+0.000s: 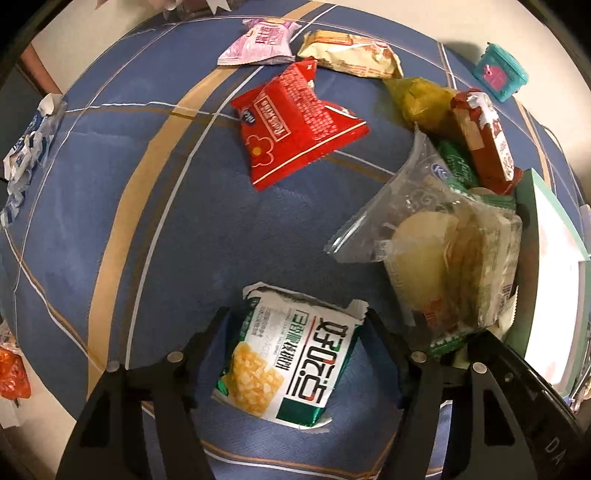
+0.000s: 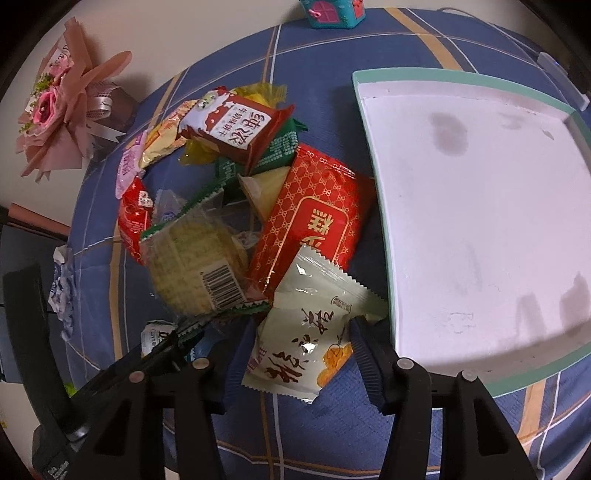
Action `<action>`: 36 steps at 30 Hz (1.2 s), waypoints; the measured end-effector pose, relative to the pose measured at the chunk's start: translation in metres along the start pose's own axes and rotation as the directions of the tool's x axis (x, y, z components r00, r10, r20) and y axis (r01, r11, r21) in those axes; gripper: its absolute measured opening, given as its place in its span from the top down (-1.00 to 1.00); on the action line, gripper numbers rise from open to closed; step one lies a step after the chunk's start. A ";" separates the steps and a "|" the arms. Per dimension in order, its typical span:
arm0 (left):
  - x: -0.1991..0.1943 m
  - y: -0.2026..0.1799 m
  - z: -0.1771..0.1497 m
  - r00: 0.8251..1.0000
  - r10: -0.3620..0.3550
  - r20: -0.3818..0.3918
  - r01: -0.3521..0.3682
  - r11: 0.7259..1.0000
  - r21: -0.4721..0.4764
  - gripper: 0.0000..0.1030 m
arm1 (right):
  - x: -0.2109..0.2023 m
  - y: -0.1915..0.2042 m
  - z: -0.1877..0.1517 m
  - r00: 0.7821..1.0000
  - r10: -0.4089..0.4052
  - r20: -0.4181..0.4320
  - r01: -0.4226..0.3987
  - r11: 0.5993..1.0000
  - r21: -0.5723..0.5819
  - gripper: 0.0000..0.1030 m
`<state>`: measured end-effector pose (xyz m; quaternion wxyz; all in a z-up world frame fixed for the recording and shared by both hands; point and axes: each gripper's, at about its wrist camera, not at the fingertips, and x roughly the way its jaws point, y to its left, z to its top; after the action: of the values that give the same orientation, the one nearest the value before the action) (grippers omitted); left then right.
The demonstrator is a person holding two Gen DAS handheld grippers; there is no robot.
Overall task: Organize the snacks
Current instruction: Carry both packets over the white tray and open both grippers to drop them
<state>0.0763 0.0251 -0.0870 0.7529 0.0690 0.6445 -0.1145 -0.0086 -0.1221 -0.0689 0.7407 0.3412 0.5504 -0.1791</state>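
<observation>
Across the desk lies a blue cloth crossed with tan and white lines, and on its right side sits the biggest thing in view, a shallow white tray with a mint-green rim, nothing in it yet. Just left of the tray the snacks are heaped: a red patterned packet, a clear bag of round crackers and a brown-and-white bar on top, with looser ones beyond, among them a red pouch.

The right gripper stands partly open astride a pale packet with black brush lettering; its pads sit at the packet's edges, but I cannot tell if they grip it. The left gripper is likewise spread around a white-and-green snack pack that lies flat on the cloth, seemingly not yet squeezed.

To do this step well, I would close each gripper across the packet's body, not its crimped end, press gently so the contents do not crush, lift clear of the heap and set each down flat in the tray.

Farther out, a pink paper bouquet lies off the cloth on a pale surface, and a small teal box stands at the far edge.
</observation>
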 end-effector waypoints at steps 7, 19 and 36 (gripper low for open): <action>-0.005 0.004 -0.001 1.000 0.021 0.006 -0.021 1.000 -0.019 -0.05 | 0.000 0.004 0.001 1.000 -0.020 0.005 0.020 0.999 -0.032 -0.08; -0.002 0.009 -0.003 0.999 0.038 -0.011 -0.039 0.998 -0.039 -0.04 | 0.007 0.024 -0.015 0.996 -0.056 -0.069 0.048 0.993 -0.109 -0.07; -0.030 0.008 -0.011 0.997 0.042 0.065 -0.039 0.998 -0.047 -0.01 | -0.006 0.041 -0.016 0.995 -0.101 -0.012 0.098 0.980 -0.171 -0.04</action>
<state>0.0634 0.0379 -0.0592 0.7771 0.0612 0.6203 -0.0866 0.0043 -0.0829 -0.0537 0.7514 0.2507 0.5877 -0.1648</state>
